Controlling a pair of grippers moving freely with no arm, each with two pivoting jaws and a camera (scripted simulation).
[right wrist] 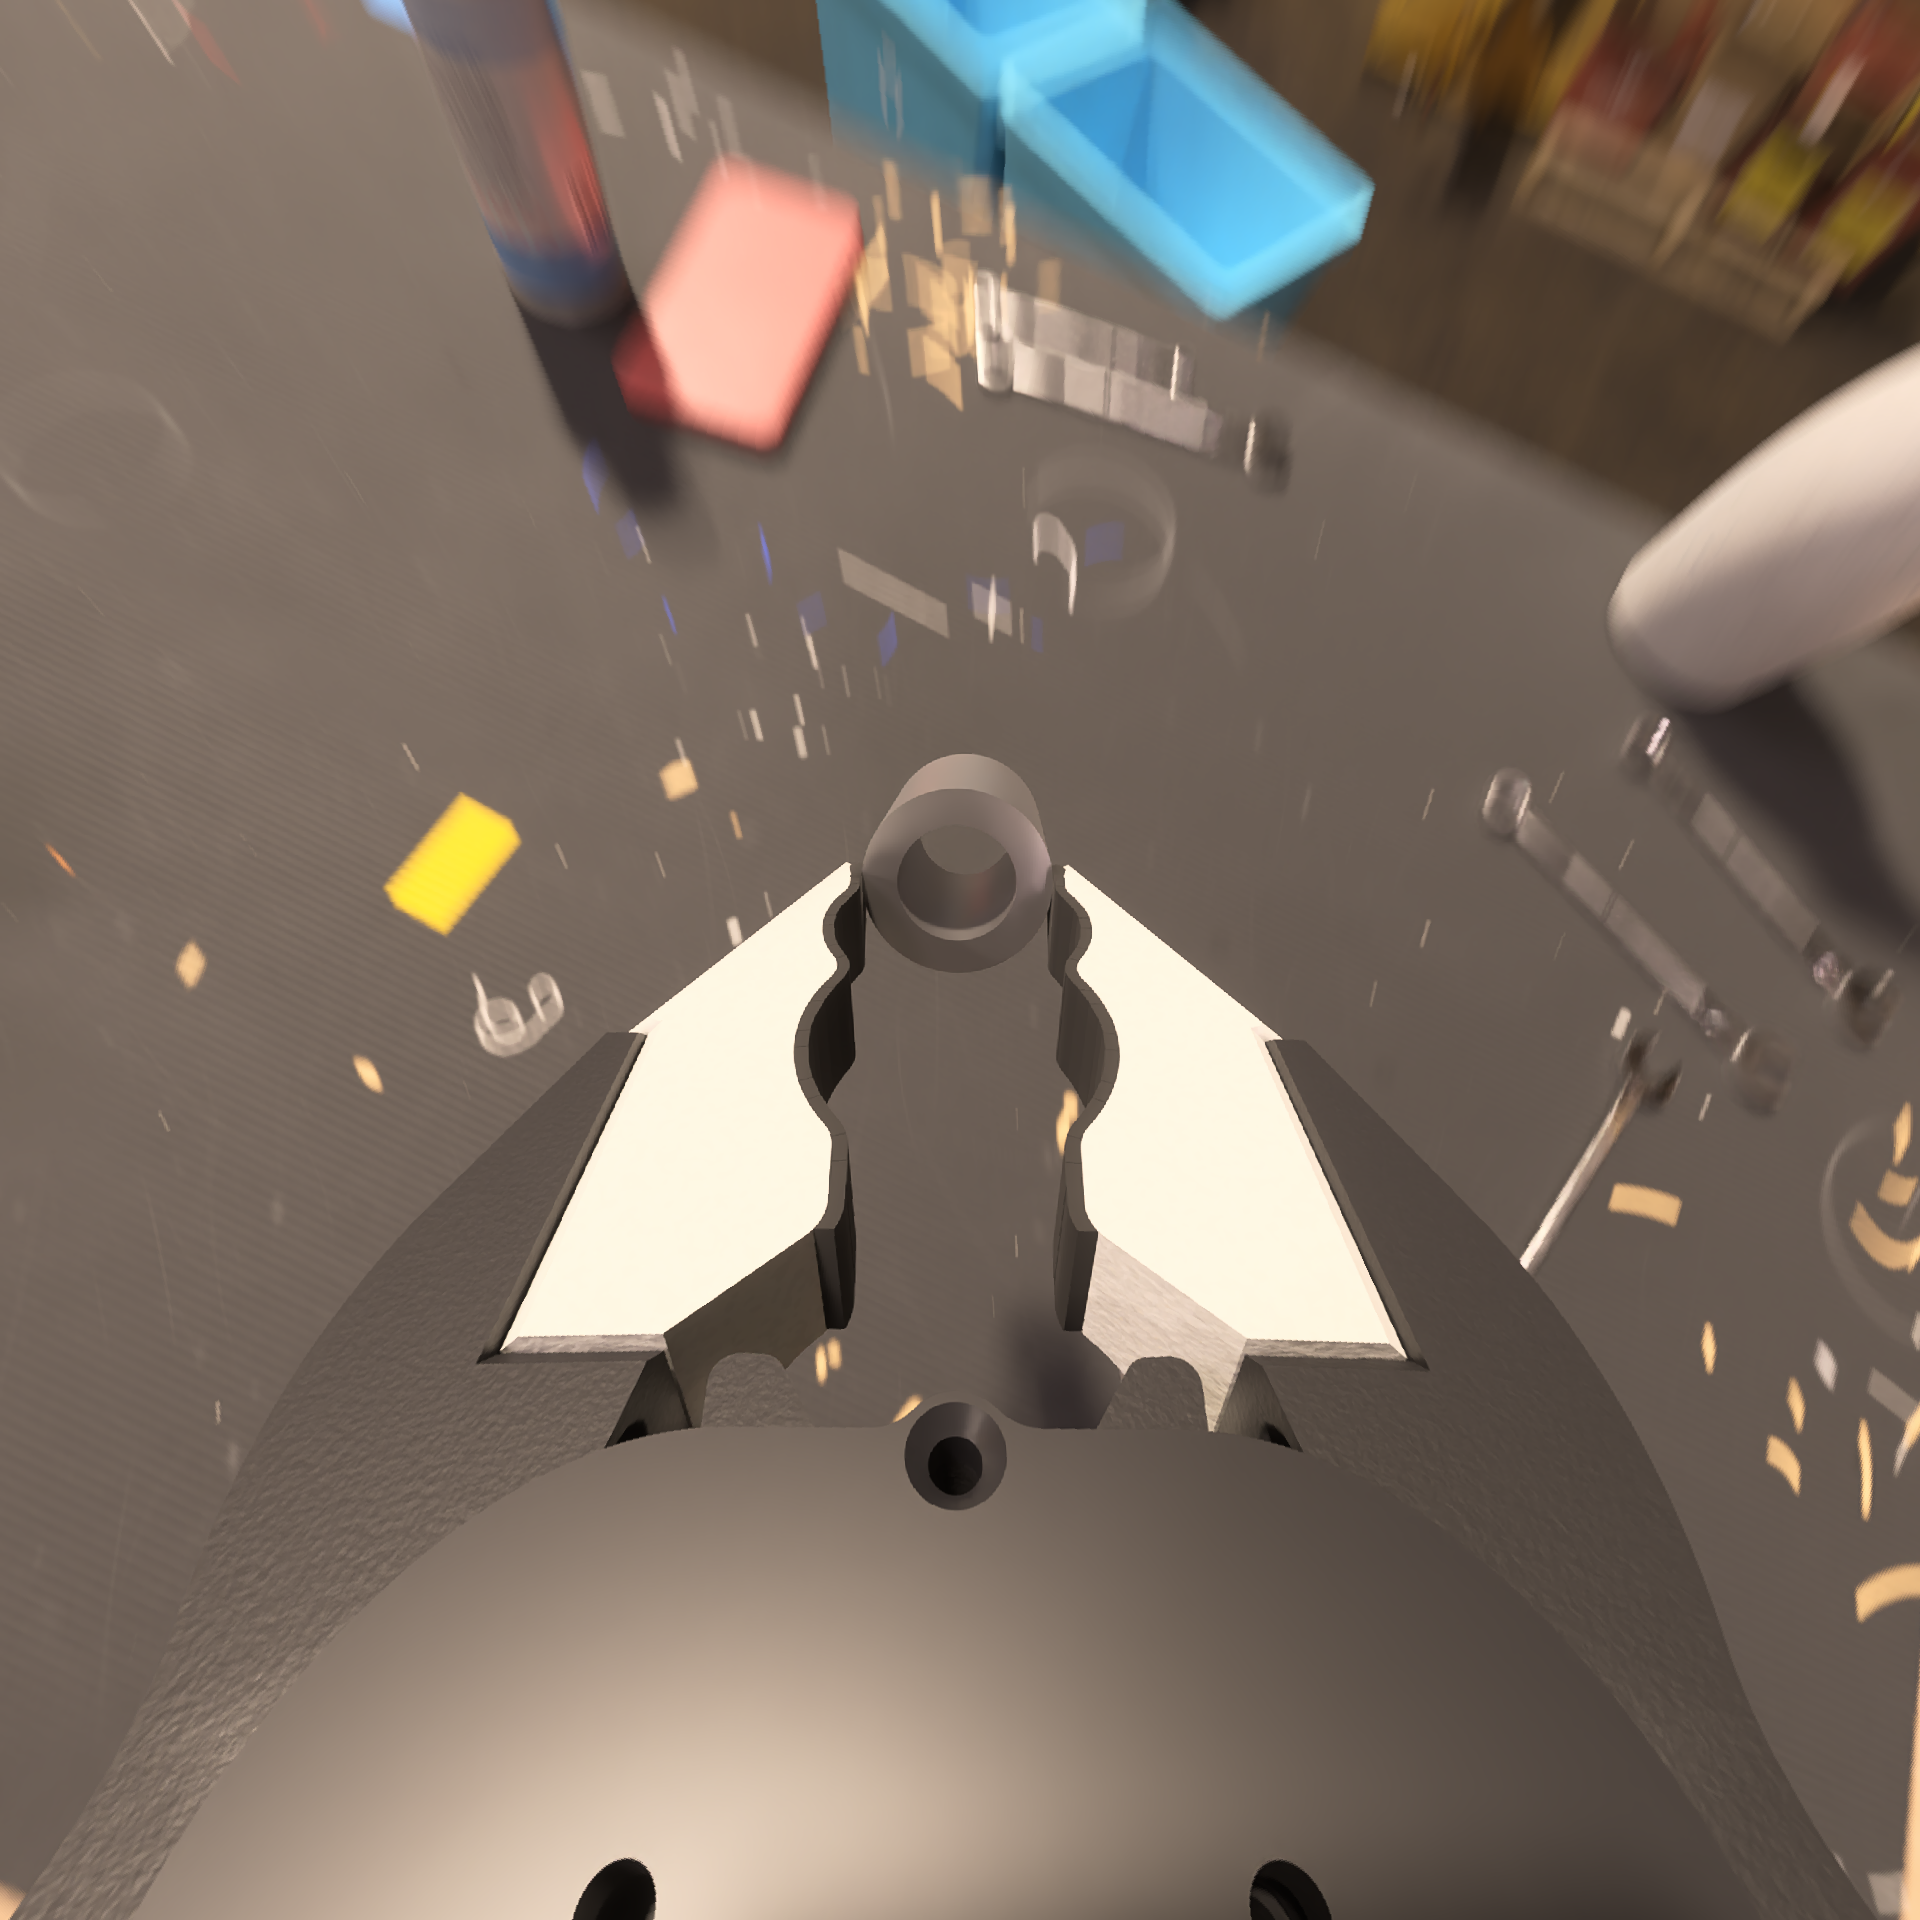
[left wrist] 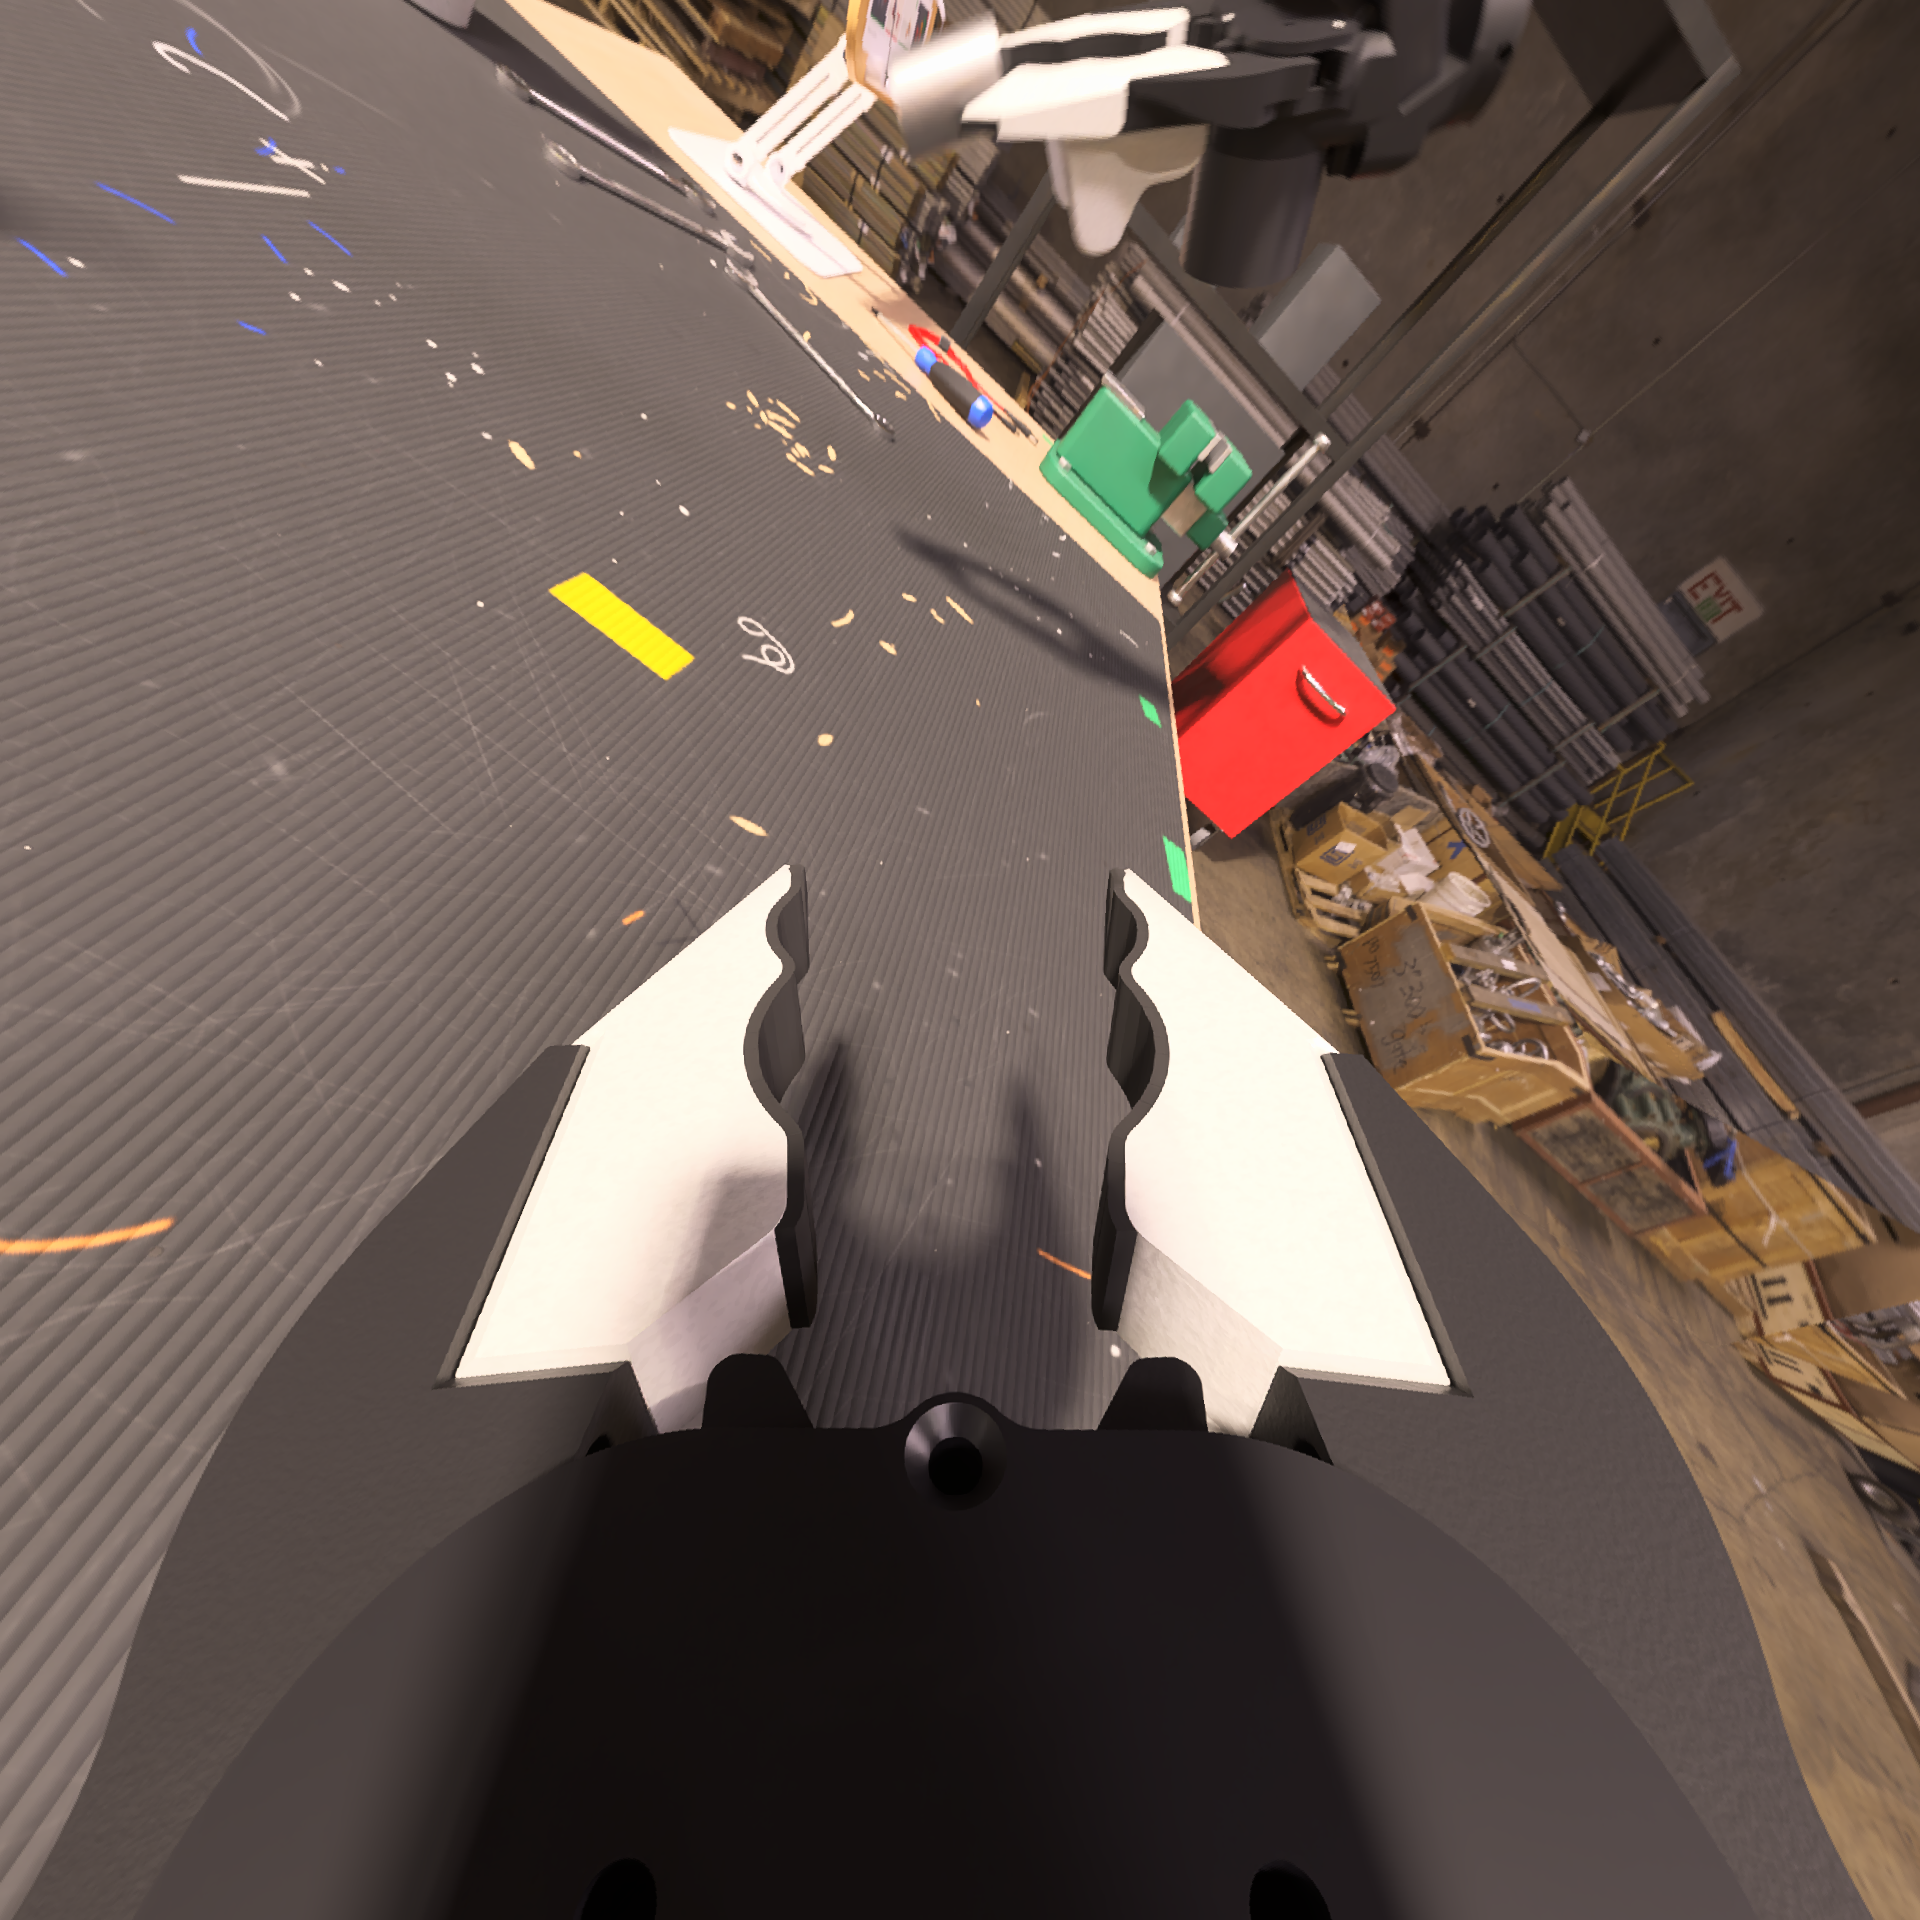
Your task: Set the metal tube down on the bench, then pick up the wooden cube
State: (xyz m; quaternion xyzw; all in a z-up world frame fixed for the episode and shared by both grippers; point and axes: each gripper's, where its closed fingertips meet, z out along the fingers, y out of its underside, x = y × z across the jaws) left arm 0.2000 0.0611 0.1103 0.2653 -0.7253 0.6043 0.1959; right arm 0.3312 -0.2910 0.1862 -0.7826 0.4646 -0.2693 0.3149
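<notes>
My right gripper [right wrist: 958,871] is shut on the grey metal tube [right wrist: 956,805], gripped at the fingertips with its open end facing the camera, held above the dark bench mat [right wrist: 260,623]. In the left wrist view the right gripper [left wrist: 997,88] shows high at the top with the tube [left wrist: 930,99] in it. My left gripper [left wrist: 956,883] is open and empty, low over the mat [left wrist: 312,727] near its right edge. The left gripper's white body [right wrist: 1766,582] shows at the right of the right wrist view. No wooden cube shows in either view.
Under the right gripper lie a pink block [right wrist: 743,301], a tall can [right wrist: 520,156], blue bins [right wrist: 1174,156], wrenches [right wrist: 1122,384] and a yellow mark [right wrist: 454,862]. A green vise [left wrist: 1143,478], screwdriver [left wrist: 951,379] and white bracket [left wrist: 790,166] line the bench edge; a red box [left wrist: 1278,707] stands beyond.
</notes>
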